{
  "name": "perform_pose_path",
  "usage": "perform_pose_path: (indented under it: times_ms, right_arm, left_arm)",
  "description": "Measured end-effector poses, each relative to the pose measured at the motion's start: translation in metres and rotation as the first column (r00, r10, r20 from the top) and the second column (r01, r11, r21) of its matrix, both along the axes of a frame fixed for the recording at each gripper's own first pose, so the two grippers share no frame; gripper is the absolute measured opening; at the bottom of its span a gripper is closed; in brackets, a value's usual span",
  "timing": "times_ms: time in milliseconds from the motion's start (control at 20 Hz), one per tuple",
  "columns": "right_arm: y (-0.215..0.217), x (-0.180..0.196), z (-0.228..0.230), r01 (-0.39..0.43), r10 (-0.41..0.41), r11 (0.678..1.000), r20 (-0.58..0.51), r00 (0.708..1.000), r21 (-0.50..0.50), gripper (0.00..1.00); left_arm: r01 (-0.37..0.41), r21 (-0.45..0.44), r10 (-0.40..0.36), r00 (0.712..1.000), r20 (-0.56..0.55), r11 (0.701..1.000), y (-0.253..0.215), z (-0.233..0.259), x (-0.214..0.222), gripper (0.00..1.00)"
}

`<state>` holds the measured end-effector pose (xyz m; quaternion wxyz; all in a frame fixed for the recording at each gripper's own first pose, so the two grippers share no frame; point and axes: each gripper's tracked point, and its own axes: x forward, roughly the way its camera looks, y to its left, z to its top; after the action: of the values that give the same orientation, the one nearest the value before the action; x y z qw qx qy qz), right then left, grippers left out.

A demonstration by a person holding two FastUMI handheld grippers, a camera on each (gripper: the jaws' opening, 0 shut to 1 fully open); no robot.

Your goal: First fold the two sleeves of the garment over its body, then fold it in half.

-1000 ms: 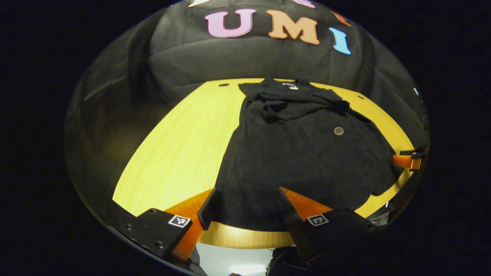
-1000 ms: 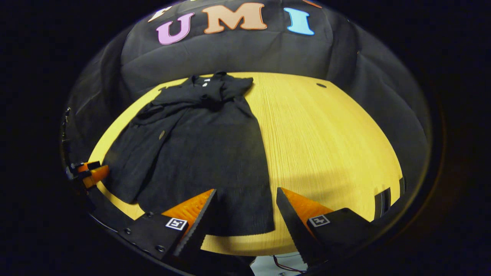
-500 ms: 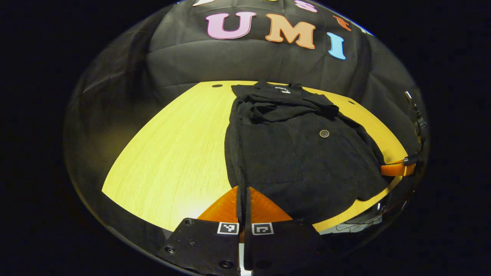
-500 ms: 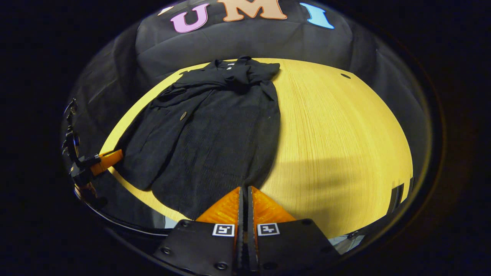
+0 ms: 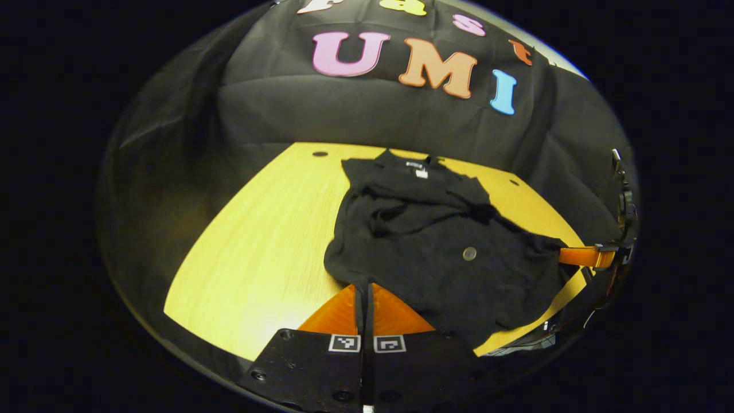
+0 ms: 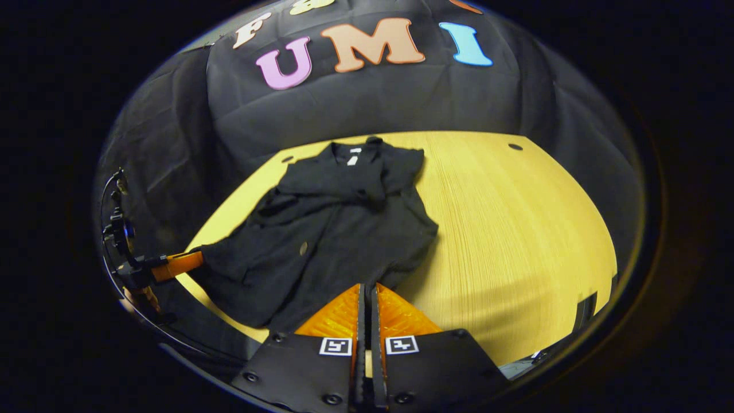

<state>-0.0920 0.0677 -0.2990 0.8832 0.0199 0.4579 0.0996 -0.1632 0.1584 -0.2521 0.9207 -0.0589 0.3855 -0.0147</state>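
Left tool [image 5: 364,292]: your fingers pinch the jacket [image 5: 436,241] hem
Right tool [image 6: 367,292]: pinching the hem's other corner
Worktop [image 6: 516,229]: jacket bunched

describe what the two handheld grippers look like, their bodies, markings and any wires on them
The left gripper and the right gripper look alike: each has two wedge-shaped, ridged fingers that taper to a point, mounted on flat black blocks with visible screws. Each block carries a small square black-and-white marker. In the right gripper view the left gripper also shows at the side, with a thin dark cable looping up from its black body.

Garment [image 5: 436,241] lies on table [image 5: 258,241], tools [image 5: 364,287] [image 6: 366,287] at hem.
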Motion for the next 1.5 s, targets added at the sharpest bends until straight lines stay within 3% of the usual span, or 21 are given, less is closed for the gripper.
perform_pose_path:
  times_ms: [400,500,700,750,850,1100,1500]
  right_arm:
    - [0.015,0.090,0.045,0.004,-0.016,0.996,0.135,0.991,0.087,0.07]
    - [0.013,0.107,0.052,0.018,-0.034,0.994,0.152,0.988,0.109,0.04]
    - [0.009,0.144,0.068,0.028,-0.052,0.993,0.204,0.978,0.118,0.07]
    - [0.007,0.156,0.072,0.028,-0.053,0.993,0.216,0.975,0.118,0.03]
    - [0.005,0.176,0.076,0.030,-0.058,0.992,0.229,0.972,0.121,0.07]
    - [0.000,0.223,0.074,0.037,-0.067,0.991,0.232,0.970,0.129,0.07]
    - [-0.012,0.300,0.039,0.068,-0.093,0.989,0.195,0.976,0.131,0.07]
  left_arm:
    - [-0.003,-0.001,0.003,0.991,0.132,1.000,0.003,0.040,0.095,0.00]
    - [-0.008,0.006,0.007,0.990,0.144,1.000,0.005,0.042,0.115,0.00]
    - [-0.005,0.019,0.002,0.986,0.168,1.000,0.003,0.044,0.153,0.00]
    - [-0.003,0.030,-0.002,0.985,0.173,1.000,0.005,0.044,0.162,0.00]
    - [-0.001,0.042,-0.007,0.984,0.177,0.999,0.005,0.044,0.180,0.00]
    - [-0.007,0.055,-0.007,0.970,0.244,0.998,0.006,0.049,0.236,0.00]
    - [-0.066,0.121,0.040,0.977,0.211,0.990,0.022,0.002,0.302,0.00]
